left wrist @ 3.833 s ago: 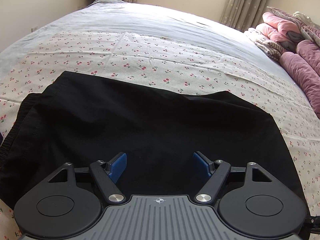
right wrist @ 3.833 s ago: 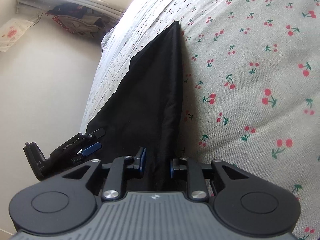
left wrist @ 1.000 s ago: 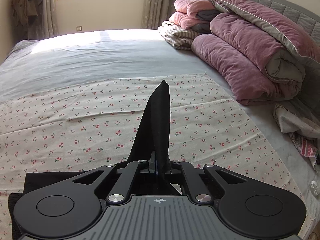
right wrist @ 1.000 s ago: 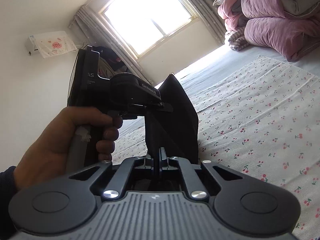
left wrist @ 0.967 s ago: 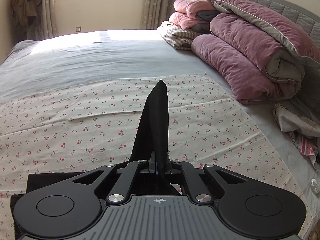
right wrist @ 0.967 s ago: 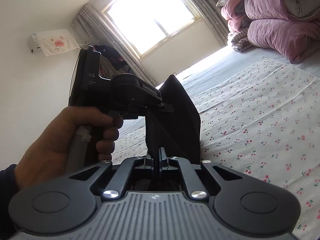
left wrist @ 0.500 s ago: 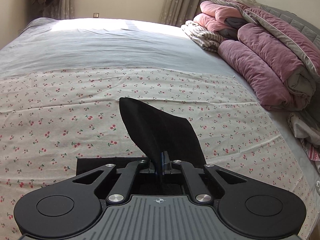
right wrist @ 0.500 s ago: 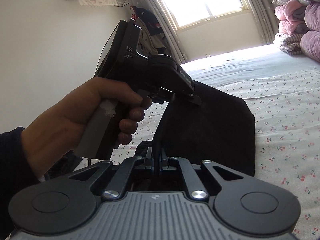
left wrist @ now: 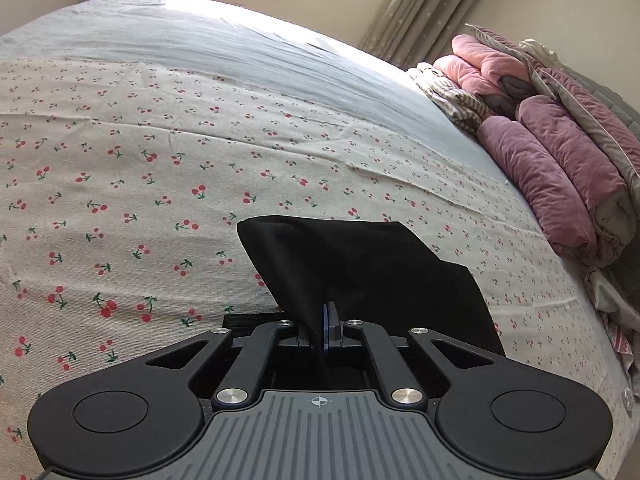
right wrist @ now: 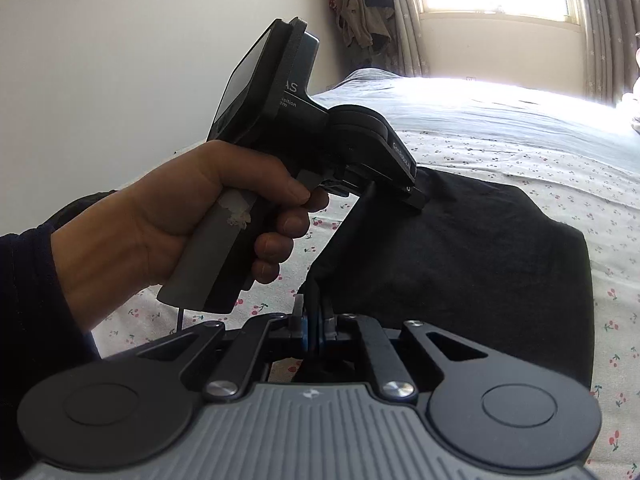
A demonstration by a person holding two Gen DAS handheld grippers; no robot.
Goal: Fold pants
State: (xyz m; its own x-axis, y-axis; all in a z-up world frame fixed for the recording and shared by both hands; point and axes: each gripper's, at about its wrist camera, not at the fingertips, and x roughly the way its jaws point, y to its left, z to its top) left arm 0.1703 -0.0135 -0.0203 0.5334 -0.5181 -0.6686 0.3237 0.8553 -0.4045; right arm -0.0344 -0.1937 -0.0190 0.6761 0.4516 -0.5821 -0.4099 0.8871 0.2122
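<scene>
Black pants (left wrist: pixel 360 264): on cherry-print bed (left wrist: pixel 120 168), folded edge pinched shut in left tongs (left wrist: pixel 326 326) and right tongs (right wrist: pixel 314 326); cloth spreads toward twelve o'clock from both.

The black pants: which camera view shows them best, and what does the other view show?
The right wrist view: the black pants spread broadly across the cherry-print sheet. The left wrist view shows only a raised fold behind the tool.
</scene>
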